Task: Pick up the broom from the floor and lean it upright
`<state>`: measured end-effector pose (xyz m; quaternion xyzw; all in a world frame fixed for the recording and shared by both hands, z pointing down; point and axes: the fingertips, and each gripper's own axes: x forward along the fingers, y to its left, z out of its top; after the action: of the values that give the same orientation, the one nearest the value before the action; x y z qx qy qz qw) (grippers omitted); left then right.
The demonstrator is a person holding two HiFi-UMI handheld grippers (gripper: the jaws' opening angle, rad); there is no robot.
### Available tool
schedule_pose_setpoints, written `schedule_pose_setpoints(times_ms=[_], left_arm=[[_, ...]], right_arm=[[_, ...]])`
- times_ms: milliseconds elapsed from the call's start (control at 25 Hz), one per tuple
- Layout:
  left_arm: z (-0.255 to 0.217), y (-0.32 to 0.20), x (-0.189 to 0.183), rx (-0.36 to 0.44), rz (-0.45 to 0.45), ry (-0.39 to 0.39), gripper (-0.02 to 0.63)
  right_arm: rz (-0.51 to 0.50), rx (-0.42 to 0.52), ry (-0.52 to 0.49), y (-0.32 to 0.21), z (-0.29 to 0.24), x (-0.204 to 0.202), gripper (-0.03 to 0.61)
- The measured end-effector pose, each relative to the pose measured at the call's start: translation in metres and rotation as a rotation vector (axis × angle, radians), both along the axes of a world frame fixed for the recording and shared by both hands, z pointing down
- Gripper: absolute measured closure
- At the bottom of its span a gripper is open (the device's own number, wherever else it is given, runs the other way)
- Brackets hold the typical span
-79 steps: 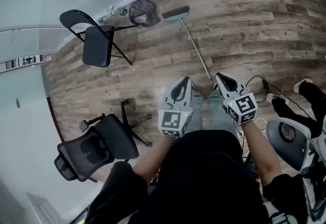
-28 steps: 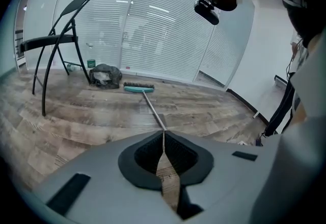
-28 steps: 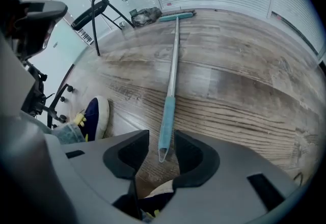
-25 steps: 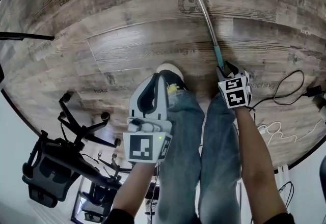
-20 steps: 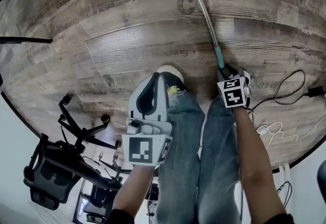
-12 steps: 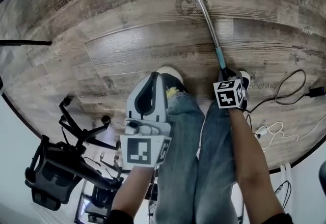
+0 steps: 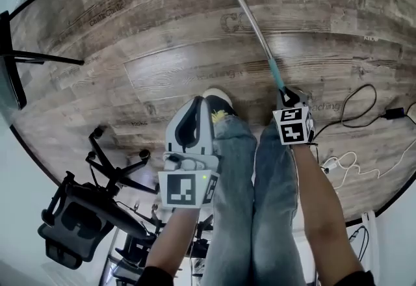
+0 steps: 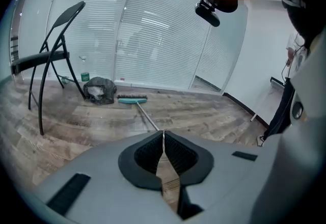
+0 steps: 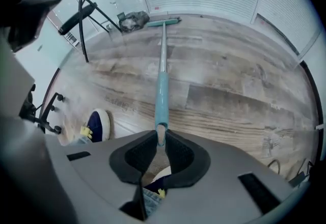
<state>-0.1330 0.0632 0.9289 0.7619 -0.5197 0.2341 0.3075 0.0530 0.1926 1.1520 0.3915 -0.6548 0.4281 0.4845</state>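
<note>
The broom lies along the wooden floor, its metal handle (image 7: 250,15) running away from me to the teal head (image 9: 164,22) by the far wall. My right gripper (image 7: 286,91) points steeply down at the handle's near end. Its jaws have just been closing, and the pads now press on the tip of the teal grip (image 9: 162,85). My left gripper (image 7: 200,101) hangs over my left leg, shut with nothing in it. Past its closed tips (image 8: 163,134), the left gripper view shows the broom head (image 8: 132,99) far off.
A black folding chair (image 7: 13,64) stands at the far left and an office chair (image 7: 84,220) at the near left. Cables (image 7: 364,109) trail on the floor to the right. A dark bag (image 8: 100,89) and a green bottle (image 8: 85,77) sit by the wall near the broom head. My shoe (image 7: 218,97) is beside the handle's end.
The right jaws have closed onto the end of the broom's grip. Both grippers have come up a little from the floor, and the head view now takes in more floor.
</note>
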Motion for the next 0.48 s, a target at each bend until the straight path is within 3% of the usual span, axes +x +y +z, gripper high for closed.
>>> schedule_pose_setpoints(times_ms=[480], left_arm=[[-0.208, -0.071, 0.022, 0.122, 0.024, 0.009, 0.591]], right_arm=[[0.034, 0.180, -0.056, -0.120, -0.223, 0.000, 0.518]])
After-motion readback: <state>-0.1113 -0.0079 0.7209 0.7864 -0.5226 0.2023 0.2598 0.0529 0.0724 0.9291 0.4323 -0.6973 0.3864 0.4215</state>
